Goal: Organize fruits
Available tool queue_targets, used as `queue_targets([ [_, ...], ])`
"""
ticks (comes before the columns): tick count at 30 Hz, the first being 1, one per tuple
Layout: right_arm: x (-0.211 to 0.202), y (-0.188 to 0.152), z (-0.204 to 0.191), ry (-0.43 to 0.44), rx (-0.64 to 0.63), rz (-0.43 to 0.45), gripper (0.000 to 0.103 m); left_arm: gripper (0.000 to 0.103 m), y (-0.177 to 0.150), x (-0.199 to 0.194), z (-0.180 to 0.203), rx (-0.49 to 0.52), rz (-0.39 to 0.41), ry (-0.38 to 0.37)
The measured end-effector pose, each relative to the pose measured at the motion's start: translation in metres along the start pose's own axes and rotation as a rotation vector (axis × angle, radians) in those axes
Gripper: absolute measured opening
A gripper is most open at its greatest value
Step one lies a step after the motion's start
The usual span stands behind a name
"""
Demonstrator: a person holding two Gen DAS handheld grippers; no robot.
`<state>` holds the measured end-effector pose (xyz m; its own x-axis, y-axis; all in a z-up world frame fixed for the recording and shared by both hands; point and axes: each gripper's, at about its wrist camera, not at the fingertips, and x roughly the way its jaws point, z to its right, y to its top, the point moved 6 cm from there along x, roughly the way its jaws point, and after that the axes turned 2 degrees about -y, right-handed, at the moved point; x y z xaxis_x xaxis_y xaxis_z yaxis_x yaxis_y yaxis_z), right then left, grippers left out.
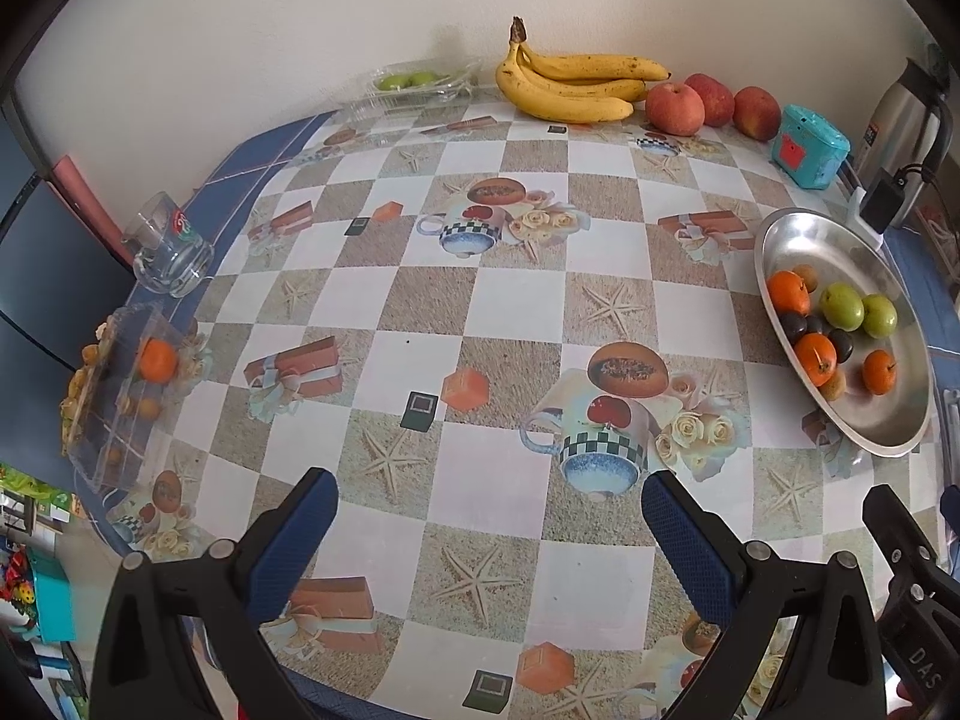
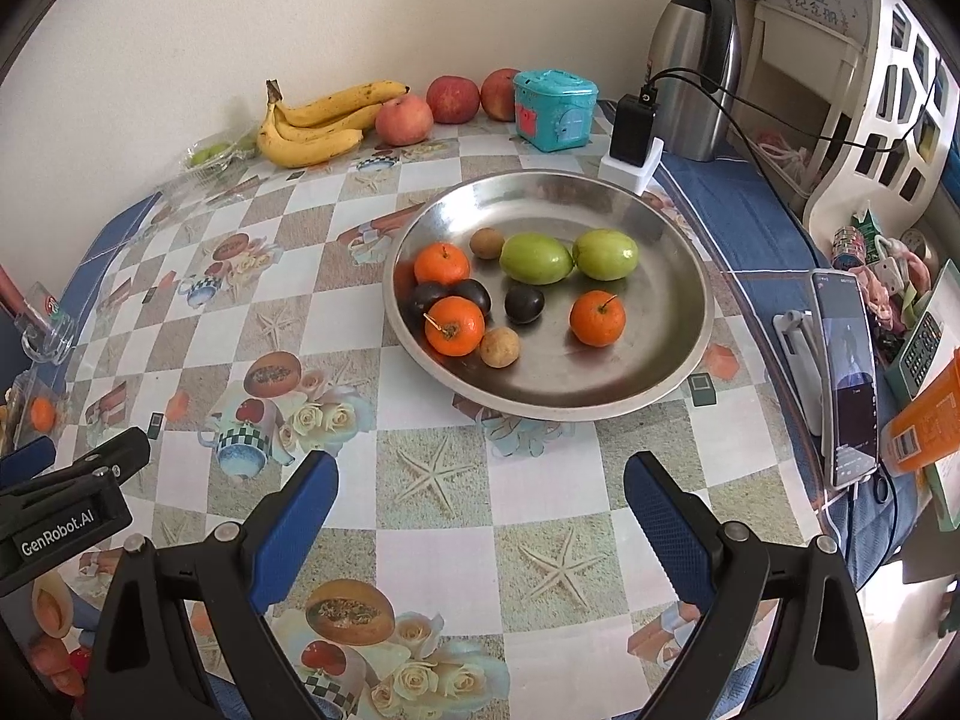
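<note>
Both tools hang above the patterned tablecloth [image 2: 432, 354] with nothing between their blue pads: the left gripper [image 1: 489, 516] has its jaws spread wide, and the right gripper [image 2: 480, 498] is just as wide apart. At about one o'clock from the right gripper sits the steel dish [image 2: 672, 324], holding three tangerines [image 2: 454, 326], two green fruits [image 2: 536, 258], dark plums [image 2: 524, 303] and two small brownish fruits. From the left gripper, a clear plastic box [image 1: 117, 396] lies at ten o'clock with one tangerine inside — its other contents look like small yellowish fruit, though the plastic blurs them. At twelve o'clock, against the wall, lie the bananas [image 1: 570, 87] with three apples [image 1: 675, 109] just beside them — and a teal toy box [image 1: 810, 147] farther right.
</note>
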<state>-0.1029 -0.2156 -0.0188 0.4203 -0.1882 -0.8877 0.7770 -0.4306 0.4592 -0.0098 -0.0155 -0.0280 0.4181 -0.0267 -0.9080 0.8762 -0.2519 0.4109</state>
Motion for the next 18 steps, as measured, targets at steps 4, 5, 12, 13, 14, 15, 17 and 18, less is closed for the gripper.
queue_targets([
  [4,0.004,0.0,0.001,0.0,0.0,-0.006,0.096,0.103,-0.001,0.005,0.001,-0.002,-0.015,0.003],
  [5,0.006,0.0,0.001,0.0,0.0,-0.008,0.096,0.103,-0.001,0.006,0.001,-0.002,-0.017,0.003],
  [12,0.014,-0.002,0.0,-0.002,-0.002,-0.022,0.096,0.103,-0.001,0.013,0.001,-0.001,-0.028,0.006],
  [13,0.015,-0.002,0.0,-0.002,-0.002,-0.024,0.096,0.103,-0.001,0.014,0.002,-0.001,-0.029,0.007],
  [14,0.017,-0.002,0.0,-0.003,-0.001,-0.027,0.096,0.103,-0.001,0.016,0.002,0.001,-0.033,0.008],
  [15,0.018,-0.002,0.0,-0.004,-0.001,-0.028,0.096,0.103,-0.001,0.017,0.002,0.002,-0.035,0.009],
  [17,0.019,-0.003,0.0,-0.004,-0.001,-0.03,0.096,0.103,-0.001,0.02,0.003,0.002,-0.039,0.011],
  [18,0.021,-0.003,0.0,-0.004,-0.001,-0.032,0.096,0.103,-0.001,0.021,0.003,0.003,-0.042,0.011],
])
